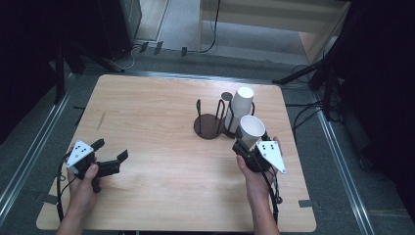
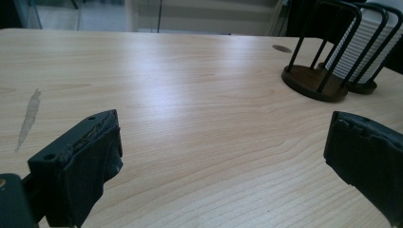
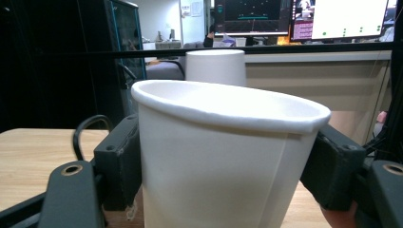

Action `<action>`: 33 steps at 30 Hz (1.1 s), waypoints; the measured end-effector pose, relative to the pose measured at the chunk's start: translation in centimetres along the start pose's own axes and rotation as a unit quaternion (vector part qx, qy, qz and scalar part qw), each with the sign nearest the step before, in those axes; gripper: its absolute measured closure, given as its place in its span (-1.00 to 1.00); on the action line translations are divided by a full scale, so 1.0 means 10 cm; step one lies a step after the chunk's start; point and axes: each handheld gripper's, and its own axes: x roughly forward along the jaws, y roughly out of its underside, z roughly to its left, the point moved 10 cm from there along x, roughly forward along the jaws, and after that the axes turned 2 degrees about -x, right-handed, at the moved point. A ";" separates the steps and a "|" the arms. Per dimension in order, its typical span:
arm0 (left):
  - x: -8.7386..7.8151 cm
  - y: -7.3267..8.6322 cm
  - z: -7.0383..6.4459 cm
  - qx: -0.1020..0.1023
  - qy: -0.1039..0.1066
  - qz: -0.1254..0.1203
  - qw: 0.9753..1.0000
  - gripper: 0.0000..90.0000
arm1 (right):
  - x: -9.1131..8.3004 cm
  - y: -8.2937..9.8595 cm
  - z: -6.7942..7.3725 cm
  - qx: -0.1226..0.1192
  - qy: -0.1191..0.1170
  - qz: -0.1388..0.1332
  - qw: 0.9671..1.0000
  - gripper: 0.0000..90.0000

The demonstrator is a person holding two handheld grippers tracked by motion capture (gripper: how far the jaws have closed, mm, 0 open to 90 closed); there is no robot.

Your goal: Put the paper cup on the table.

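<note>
Item: white paper cup (image 3: 223, 156), upright, mouth open, clamped at both sidewalls by right gripper (image 1: 250, 147); located just in front of dark wire rack (image 1: 211, 122) near table's (image 1: 147, 112) right side. Second cup (image 1: 241, 105), upside down, already seated on rack's far post. Left gripper (image 1: 110, 155): jaws wide apart, holding nothing, low over bare wood, well clear of rack. Risks, judged: thin wall crushed or creased by excess squeeze; rim snagged on wire loop; light rack nudged or tipped; seated cup knocked loose; slip from pads if tilted.
</note>
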 end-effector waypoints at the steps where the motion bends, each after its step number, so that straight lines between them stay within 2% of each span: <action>1: -0.01 0.01 0.03 -0.006 -0.004 0.000 1.000 -1.00 | 0.01 0.01 -0.02 -0.002 0.001 -0.002 1.000 -0.44; 6: -0.05 0.07 0.12 -0.028 -0.006 0.002 1.000 -1.00 | 0.05 0.09 -0.12 0.002 -0.003 0.001 1.000 -0.44; 7: -0.05 0.08 0.13 -0.028 -0.003 0.004 1.000 -1.00 | 0.06 0.12 -0.15 -0.006 -0.005 0.002 1.000 -0.43; 10: -0.07 0.11 0.16 -0.027 -0.008 0.008 1.000 -1.00 | 0.08 0.14 -0.19 -0.011 -0.005 0.003 1.000 -0.43; 14: -0.12 0.11 0.22 -0.038 -0.014 0.000 0.999 -1.00 | 0.11 0.23 -0.34 -0.017 0.015 0.010 1.000 -0.43; 15: -0.14 0.12 0.24 -0.037 -0.015 0.002 0.999 -1.00 | 0.12 0.27 -0.41 -0.014 0.021 0.014 1.000 -0.43; 17: -0.18 0.13 0.27 -0.035 -0.018 0.004 0.999 -1.00 | 0.13 0.28 -0.43 -0.011 0.023 0.017 1.000 -0.43; 21: -0.23 0.19 0.36 -0.028 -0.028 0.014 0.999 -1.00 | 0.17 0.36 -0.53 -0.020 0.027 0.026 0.999 -0.43; 22: -0.24 0.20 0.37 -0.031 -0.029 0.015 0.999 -1.00 | 0.19 0.39 -0.55 -0.016 0.016 0.030 0.999 -0.43; 24: -0.27 0.20 0.39 -0.040 -0.026 0.011 0.999 -1.00 | 0.19 0.40 -0.55 -0.015 0.014 0.032 0.999 -0.42; 27: -0.29 0.18 0.42 -0.047 -0.029 0.003 0.998 -1.00 | 0.23 0.46 -0.61 -0.019 0.020 0.038 0.999 -0.42; 33: -0.29 0.19 0.44 -0.061 -0.024 -0.001 0.998 -1.00 | 0.32 0.58 -0.75 -0.013 0.040 0.052 0.998 -0.41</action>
